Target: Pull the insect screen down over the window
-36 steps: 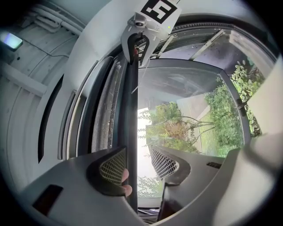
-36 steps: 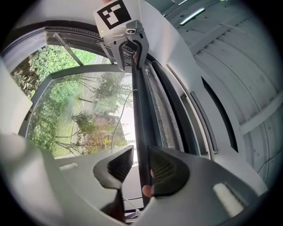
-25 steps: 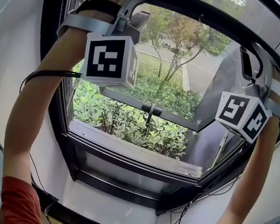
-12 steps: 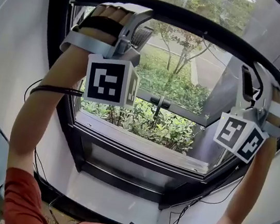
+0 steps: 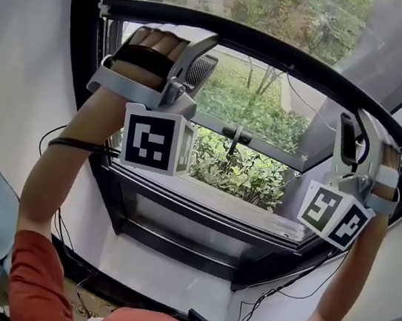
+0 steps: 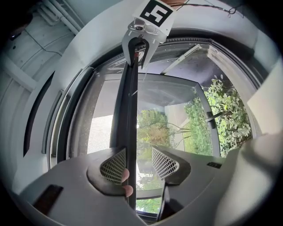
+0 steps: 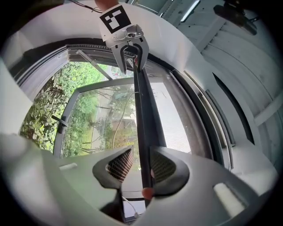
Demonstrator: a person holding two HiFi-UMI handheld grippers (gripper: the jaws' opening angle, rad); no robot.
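Observation:
The insect screen's black pull bar runs across the upper part of the window, with grey mesh above it. My left gripper hooks over the bar near its left end, and my right gripper hooks over it near the right end. In the left gripper view the bar lies against the left pad, and a gap separates it from the right pad. In the right gripper view the bar rests on the right pad, clear of the left pad. Fingertips show behind both bar-side pads.
Below the bar, the outward-opening window sash with its handle stands open over green shrubs. The dark window frame and sill lie beneath, and white curved walls flank the opening. Black cables hang under the sill at the right.
Both grippers have come down together with the pull bar between their jaws, and more mesh now shows above the bar. The jaws look the same.

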